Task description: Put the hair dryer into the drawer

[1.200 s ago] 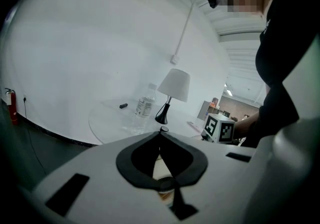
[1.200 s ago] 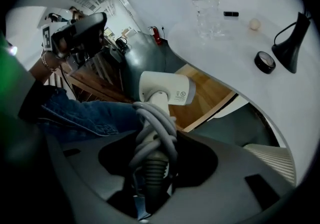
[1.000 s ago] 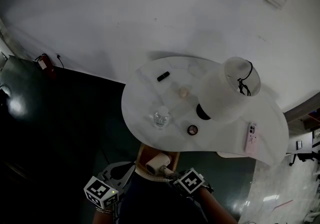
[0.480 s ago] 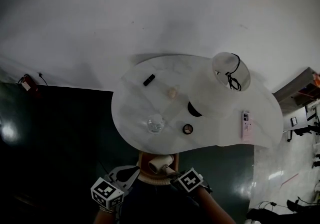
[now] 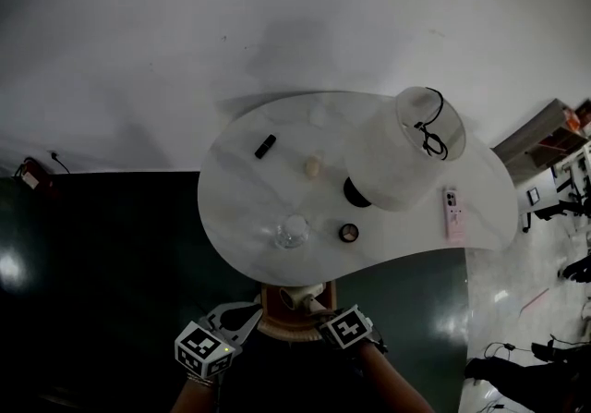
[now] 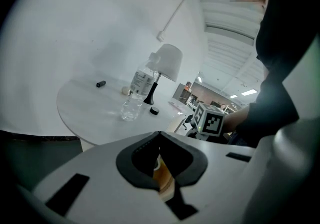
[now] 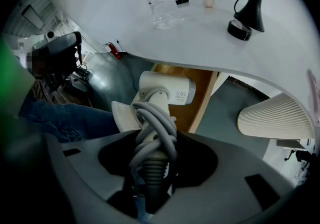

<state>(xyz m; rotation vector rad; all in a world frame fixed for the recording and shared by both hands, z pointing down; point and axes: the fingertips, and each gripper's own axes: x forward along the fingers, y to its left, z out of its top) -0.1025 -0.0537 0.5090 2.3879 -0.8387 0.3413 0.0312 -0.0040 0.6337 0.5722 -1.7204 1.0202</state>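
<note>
The white hair dryer [image 7: 167, 90] hangs nozzle-sideways over the open wooden drawer [image 7: 202, 95] under the table's edge. Its handle, wrapped in grey cord [image 7: 152, 133], stands between the jaws of my right gripper [image 7: 155, 145], which is shut on it. In the head view the hair dryer [image 5: 300, 296] shows inside the drawer [image 5: 272, 309] opening, with the right gripper [image 5: 321, 314] just behind it. My left gripper [image 5: 242, 317] sits beside the drawer's left edge. In its own view the left gripper [image 6: 160, 135] has its tips together with nothing gripped; wood shows through the hollow.
On the white table [image 5: 240, 217] stand a clear water bottle [image 5: 291, 233], a white-shaded lamp [image 5: 406, 148], a small dark round tin [image 5: 349, 233], a black stick [image 5: 265, 146], a small pale ball [image 5: 313, 165] and a pink phone [image 5: 452, 212]. Dark floor lies to the left.
The hair dryer has sunk lower into the drawer opening with my right gripper. My left gripper has dropped and tilted beside the drawer. The head view has shifted, so the table sits higher.
</note>
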